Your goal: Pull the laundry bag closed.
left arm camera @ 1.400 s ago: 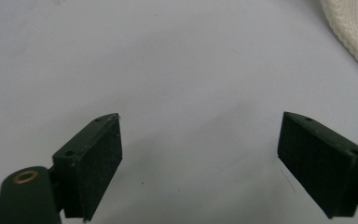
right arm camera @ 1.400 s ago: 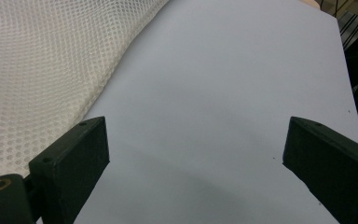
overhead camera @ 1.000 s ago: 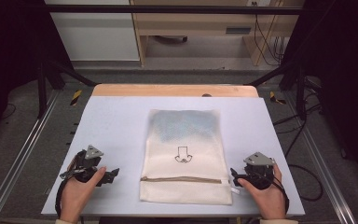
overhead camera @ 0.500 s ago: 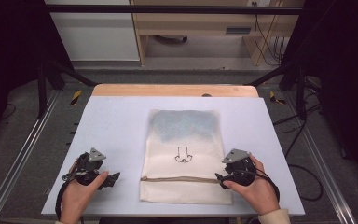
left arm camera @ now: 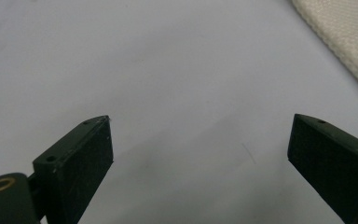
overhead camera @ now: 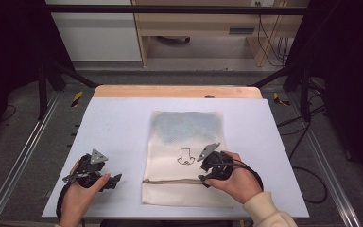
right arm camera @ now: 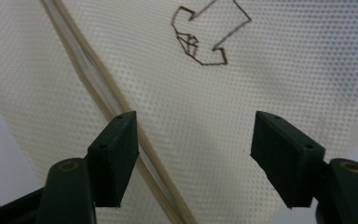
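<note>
In the high view, a cream mesh bag lies flat on the pale table, a little right of the middle, with its long side running away from the person. The far part of the bag looks bluish, and a small arrow drawing is near its middle. A tan zipper runs across the bag close to the near edge. The right gripper is over the right part of the bag, near the right end of the zipper, and the right hand holds it from behind. The left gripper rests on the bare table just beside the left edge of the bag, not touching it, in the left hand.

In the left gripper view, the two black jaws stand wide apart over the bare table, with nothing between them. A corner of the bag shows at the top right, well apart from the jaws.

In the right gripper view, the jaws are over the mesh of the bag. They have just been closing, but they are spread, and a gap is between the pads. The zipper runs diagonally and passes just beside the left jaw, on its inner side. The arrow drawing is farther ahead. I cannot tell if the jaw tips touch the fabric.
</note>
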### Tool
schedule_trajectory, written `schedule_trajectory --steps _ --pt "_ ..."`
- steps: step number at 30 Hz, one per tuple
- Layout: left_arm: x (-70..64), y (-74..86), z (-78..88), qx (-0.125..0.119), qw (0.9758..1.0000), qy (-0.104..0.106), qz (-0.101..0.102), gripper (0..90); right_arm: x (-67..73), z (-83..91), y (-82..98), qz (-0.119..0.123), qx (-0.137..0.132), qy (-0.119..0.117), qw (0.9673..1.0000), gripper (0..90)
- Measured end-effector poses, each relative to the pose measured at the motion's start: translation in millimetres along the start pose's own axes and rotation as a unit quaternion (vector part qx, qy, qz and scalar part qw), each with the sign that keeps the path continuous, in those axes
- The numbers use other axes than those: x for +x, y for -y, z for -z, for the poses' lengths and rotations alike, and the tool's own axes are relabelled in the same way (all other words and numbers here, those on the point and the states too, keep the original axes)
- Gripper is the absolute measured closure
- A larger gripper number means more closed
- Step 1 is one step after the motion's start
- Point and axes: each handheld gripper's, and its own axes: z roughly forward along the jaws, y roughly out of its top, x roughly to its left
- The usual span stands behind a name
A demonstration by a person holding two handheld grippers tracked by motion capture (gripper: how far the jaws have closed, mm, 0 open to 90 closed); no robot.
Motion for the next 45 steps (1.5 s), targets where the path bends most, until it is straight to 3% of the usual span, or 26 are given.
schedule_trajectory --steps 6,8,13,16,21,24,33,36,38,39,45 --pt "2.8 0.5 6.2 -0.032 0.9993 0.017 0.014 6.8 12.6 -3.2 -28.9 0.037 0.006 -0.034 0.9987 40.0" --pt "3.9 1.6 7.6 -0.036 0.9992 0.011 0.017 6.8 16.6 -4.8 -39.4 0.046 0.005 -0.045 0.9979 41.2" --pt "7.1 3.5 9.7 -0.040 0.9989 0.009 0.024 6.8 23.4 -13.2 -58.3 0.065 -0.004 -0.063 0.9958 44.4" --pt "8.8 4.8 6.9 -0.030 0.9994 -0.001 0.019 6.8 28.8 -17.8 -73.0 0.093 0.001 -0.072 0.9931 49.4" --pt "7.4 5.4 -0.4 -0.022 0.9997 -0.005 0.007 7.1 32.4 -25.8 -82.1 0.100 0.010 -0.071 0.9924 56.1" --pt "5.5 6.9 -0.9 -0.020 0.9997 -0.014 0.002 7.0 36.3 -26.4 -87.1 0.104 -0.002 -0.067 0.9924 58.6" --pt "9.2 7.4 0.6 -0.020 0.9997 -0.008 0.006 7.1 54.3 -29.0 -95.9 0.123 0.004 -0.080 0.9892 67.4" --pt "11.1 6.9 -0.8 -0.012 0.9998 -0.008 0.010 7.5 60.4 -33.7 -102.0 0.137 0.003 -0.102 0.9854 73.4" --pt "11.5 6.4 -0.8 -0.012 0.9999 -0.008 0.010 7.8 62.3 -35.1 -103.9 0.137 0.004 -0.105 0.9849 74.4" --pt "11.9 6.2 -1.1 -0.013 0.9998 -0.009 0.010 8.5 66.6 -39.7 -107.8 0.146 0.002 -0.117 0.9824 76.6" --pt "13.3 8.3 -1.4 -0.004 0.9999 -0.010 0.010 9.1 77.5 -49.2 -116.4 0.159 0.006 -0.130 0.9787 78.5"
